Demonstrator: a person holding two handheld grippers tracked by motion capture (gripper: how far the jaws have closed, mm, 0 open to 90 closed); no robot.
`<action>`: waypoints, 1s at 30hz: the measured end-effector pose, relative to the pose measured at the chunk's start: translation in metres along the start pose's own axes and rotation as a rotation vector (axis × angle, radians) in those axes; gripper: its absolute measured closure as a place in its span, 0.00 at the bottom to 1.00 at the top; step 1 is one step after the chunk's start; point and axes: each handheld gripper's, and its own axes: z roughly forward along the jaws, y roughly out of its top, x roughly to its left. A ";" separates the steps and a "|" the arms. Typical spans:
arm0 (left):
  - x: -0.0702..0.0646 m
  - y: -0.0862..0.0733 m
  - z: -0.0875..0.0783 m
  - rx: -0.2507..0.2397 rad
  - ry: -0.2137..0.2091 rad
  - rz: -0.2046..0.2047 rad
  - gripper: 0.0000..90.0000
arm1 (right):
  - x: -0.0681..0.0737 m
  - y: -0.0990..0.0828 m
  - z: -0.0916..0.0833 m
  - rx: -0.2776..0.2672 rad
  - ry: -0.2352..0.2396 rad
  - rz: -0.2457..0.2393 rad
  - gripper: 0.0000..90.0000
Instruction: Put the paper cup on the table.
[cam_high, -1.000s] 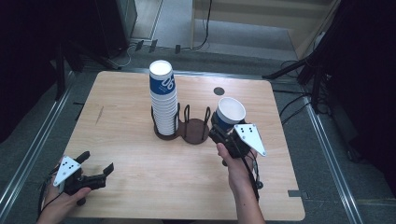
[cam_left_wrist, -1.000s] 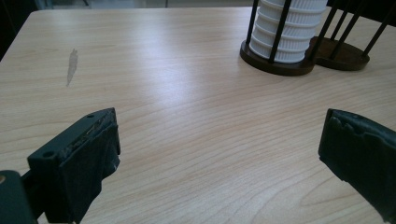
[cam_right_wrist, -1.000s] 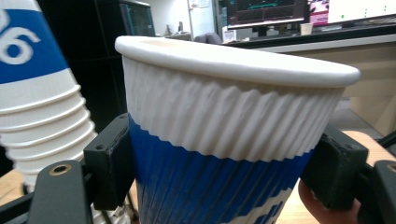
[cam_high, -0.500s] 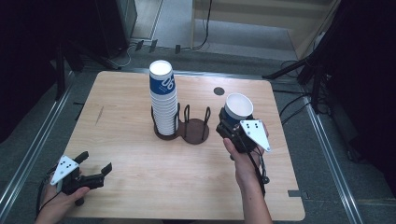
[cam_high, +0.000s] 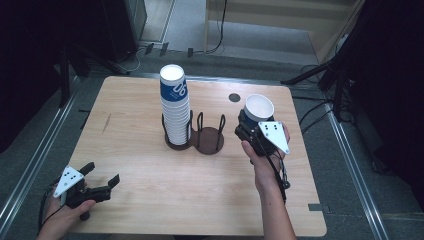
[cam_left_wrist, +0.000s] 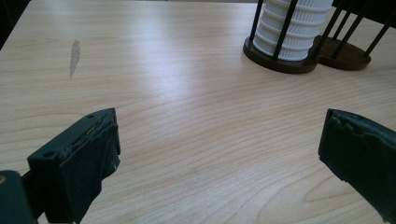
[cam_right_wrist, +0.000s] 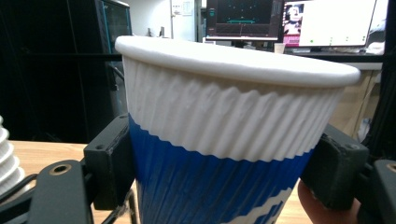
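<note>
Right tool (cam_high: 248, 128) clamped across paper cup (cam_high: 257, 108), mid-wall: light, thin, crushable, so grip gently; left tool (cam_high: 102, 176) open, empty.

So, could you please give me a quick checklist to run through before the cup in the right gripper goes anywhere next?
1. Right gripper shut on the paper cup: ok.
2. Cup roughly upright, mouth up: ok.
3. Cup clear of the cup stack: ok.
4. Empty ring of the holder free: ok.
5. Left gripper open, apart from the holder: ok.
6. Cup's base undamaged: cannot tell.
</note>
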 end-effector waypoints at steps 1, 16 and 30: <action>0.000 0.000 0.000 0.000 0.001 0.001 0.00 | 0.000 0.000 0.001 0.000 -0.004 -0.005 0.24; 0.000 0.001 0.001 0.012 -0.005 -0.001 0.00 | -0.013 -0.023 0.022 0.028 -0.063 -0.047 0.24; 0.000 0.001 0.002 0.017 -0.005 -0.002 0.00 | -0.023 -0.061 0.047 0.082 -0.093 -0.052 0.24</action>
